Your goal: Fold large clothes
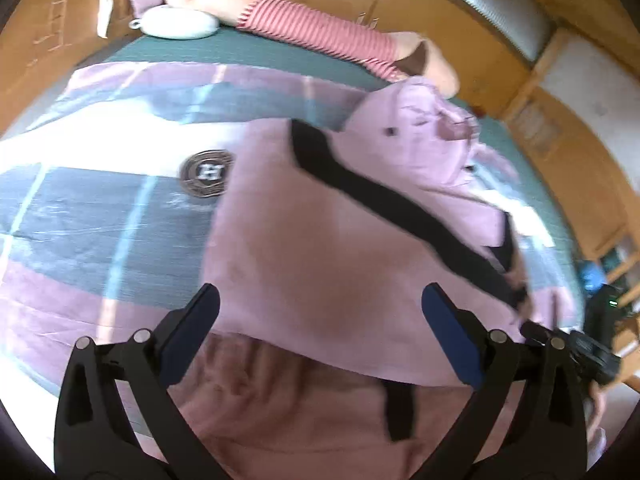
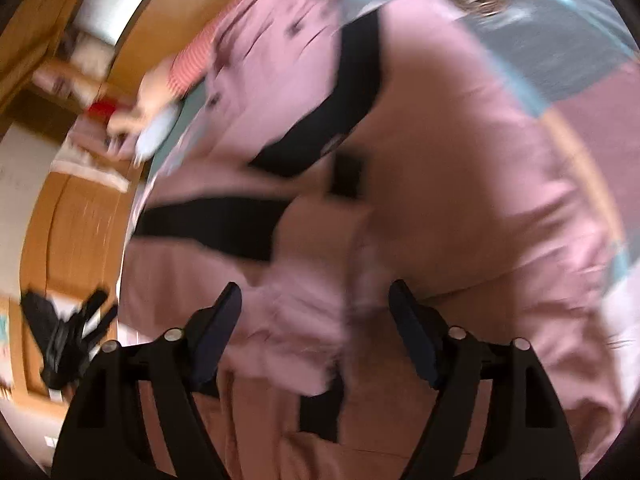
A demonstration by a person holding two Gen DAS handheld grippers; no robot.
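The pink garment (image 1: pixel 320 220) lies spread on the bed (image 1: pixel 248 56), over a striped bedspread (image 1: pixel 100 200) in pink, grey and white. A black band (image 1: pixel 384 204) runs diagonally across it, and its buttoned collar end (image 1: pixel 420 120) lies far ahead of the left gripper (image 1: pixel 320 320), up and to the right of the jaws. The left jaws stand wide apart with nothing between them; beneath and between them the cloth shows a near edge folded over a darker pink layer.

The right gripper (image 2: pixel 316 316) also has its jaws apart. A bunched fold of the pink garment (image 2: pixel 460 152) sits directly between them, seemingly a gathered cuff or hem, though blur leaves it unclear whether the pads touch it. Ahead of the right jaws a black band (image 2: pixel 352 92) crosses the cloth. To the left of them, off the bed, a dark object (image 2: pixel 60 336) lies on the wooden floor (image 2: pixel 72 216); it is too blurred to name.

By my reading, the fold is at an early stage: the garment is laid out and partly doubled at the near edge, and the right gripper is placed to take hold of the bunched part. The next move calls for closing on that fold with only the intended layers caught, while the left jaws find the matching edge, so both can carry the cloth across evenly.

At the far side of the bed lie a striped plush toy (image 1: pixel 320 36) and a white cushion (image 1: pixel 180 24).
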